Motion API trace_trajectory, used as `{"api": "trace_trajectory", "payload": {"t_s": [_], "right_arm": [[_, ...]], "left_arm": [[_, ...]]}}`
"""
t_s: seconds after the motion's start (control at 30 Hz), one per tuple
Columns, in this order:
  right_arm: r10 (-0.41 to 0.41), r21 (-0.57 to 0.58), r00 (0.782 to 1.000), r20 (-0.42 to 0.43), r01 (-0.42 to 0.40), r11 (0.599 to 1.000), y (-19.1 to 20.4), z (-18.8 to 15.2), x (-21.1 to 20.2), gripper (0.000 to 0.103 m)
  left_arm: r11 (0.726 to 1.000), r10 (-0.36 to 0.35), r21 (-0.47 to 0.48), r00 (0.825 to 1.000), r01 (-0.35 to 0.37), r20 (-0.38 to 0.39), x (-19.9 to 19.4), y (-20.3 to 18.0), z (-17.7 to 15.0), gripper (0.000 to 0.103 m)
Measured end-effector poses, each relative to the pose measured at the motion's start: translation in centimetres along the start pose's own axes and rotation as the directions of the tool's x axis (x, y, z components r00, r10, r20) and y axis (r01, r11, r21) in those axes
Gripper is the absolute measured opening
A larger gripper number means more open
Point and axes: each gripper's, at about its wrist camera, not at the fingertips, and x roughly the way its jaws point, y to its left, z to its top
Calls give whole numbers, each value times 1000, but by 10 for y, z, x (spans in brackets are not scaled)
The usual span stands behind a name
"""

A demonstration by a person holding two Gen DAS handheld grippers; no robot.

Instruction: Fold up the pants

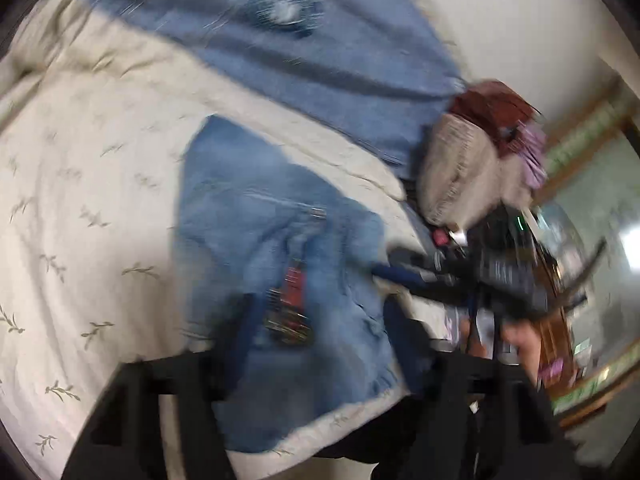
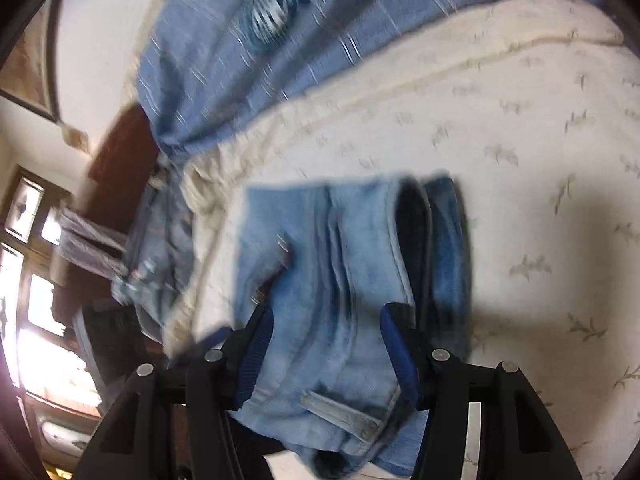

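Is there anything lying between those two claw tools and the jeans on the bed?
Nothing visible. The light blue denim pants lie bunched on the cream leaf-print bedspread, directly between the spread fingers of the right gripper and of the left gripper. The pile of clothes sits off to the side.

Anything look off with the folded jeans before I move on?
Yes. The folded jeans on the bedspread are uneven: one layer's edge gapes open on the right, showing the dark inside. A clothes pile crowds the bed's edge.
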Motion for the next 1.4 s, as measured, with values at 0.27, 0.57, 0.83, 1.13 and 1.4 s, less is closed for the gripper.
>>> {"api": "trace_trajectory", "payload": {"t_s": [0.27, 0.57, 0.83, 1.13, 1.4], "right_arm": [[-36, 154, 999, -11, 37, 987, -44, 31, 39, 42], [-119, 77, 993, -25, 120, 990, -31, -14, -24, 69], [-178, 18, 979, -96, 180, 983, -17, -39, -4, 51], [-375, -106, 923, -92, 365, 925, -7, -45, 2, 44], [-189, -91, 982, 31, 191, 977, 40, -5, -32, 63]], "left_arm": [[929, 282, 266, 958, -259, -54, 40, -28, -22, 65], [958, 215, 202, 975, -201, -53, 36, -18, -20, 66], [934, 264, 259, 964, -247, -33, 42, -24, -24, 66], [934, 261, 255, 965, -248, -17, 38, -28, -24, 67], [936, 273, 231, 962, -266, -1, 28, -25, -23, 68]]}}
